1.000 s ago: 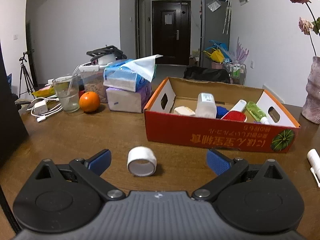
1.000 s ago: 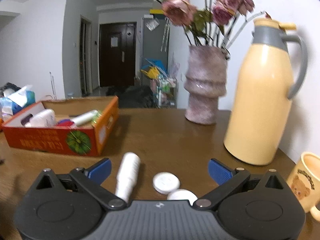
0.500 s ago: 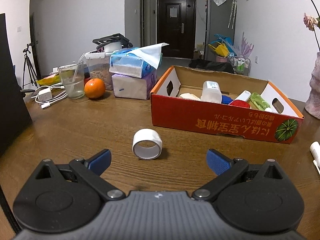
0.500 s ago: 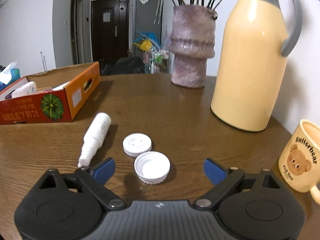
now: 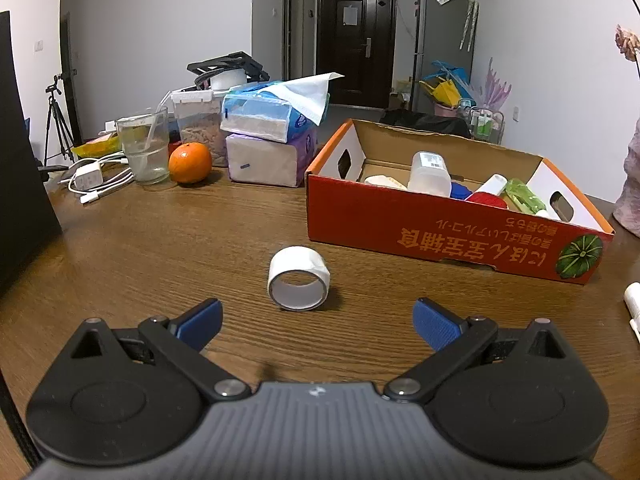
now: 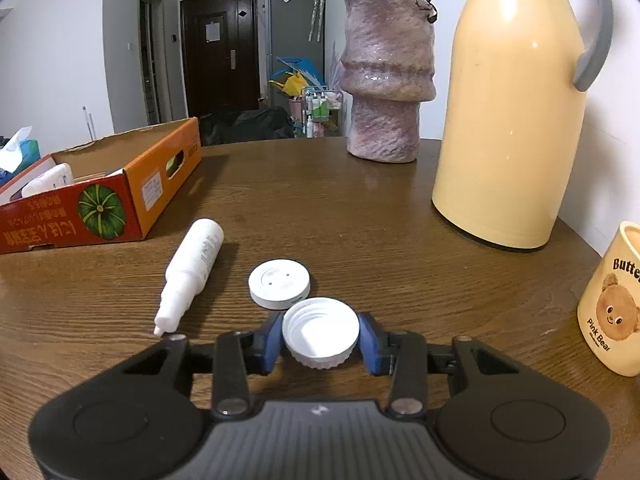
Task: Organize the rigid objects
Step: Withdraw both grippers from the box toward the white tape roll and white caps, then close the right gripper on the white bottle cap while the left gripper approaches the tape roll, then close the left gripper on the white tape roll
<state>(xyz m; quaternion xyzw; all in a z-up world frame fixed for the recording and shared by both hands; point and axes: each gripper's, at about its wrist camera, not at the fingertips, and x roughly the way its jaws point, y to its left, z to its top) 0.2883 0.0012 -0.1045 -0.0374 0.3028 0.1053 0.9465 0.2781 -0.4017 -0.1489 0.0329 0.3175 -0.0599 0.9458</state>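
Left wrist view: the left gripper [image 5: 316, 322] hovers over a brown wooden table [image 5: 160, 248] with its jaws spread wide, gripping and touching nothing. One white tape roll [image 5: 299, 278] stands on its edge just beyond the gap between the blue pads [image 5: 200, 322], clear of both. Farther back on the left are one glass [image 5: 145, 152], one orange [image 5: 190, 163] and two tissue packs [image 5: 268, 148] stacked one on the other. On the right sits one open orange cardboard box [image 5: 440, 232] holding several small containers, partly hidden by its wall.

Right wrist view: the same box [image 6: 100, 208] lies at the left. One white bottle [image 6: 192, 272] lies on its side on the table near it. Two white caps come next: a flat cap [image 6: 279, 283] lies on the table, and just in front of it an upturned threaded cap [image 6: 320, 332] sits between the right gripper's [image 6: 320, 340] pads. The jaws have just been closing and now press on this cap from both sides. Behind stand one mauve vase [image 6: 386, 76], one cream thermos jug [image 6: 516, 112], and one bear mug [image 6: 614, 300] at the far right.
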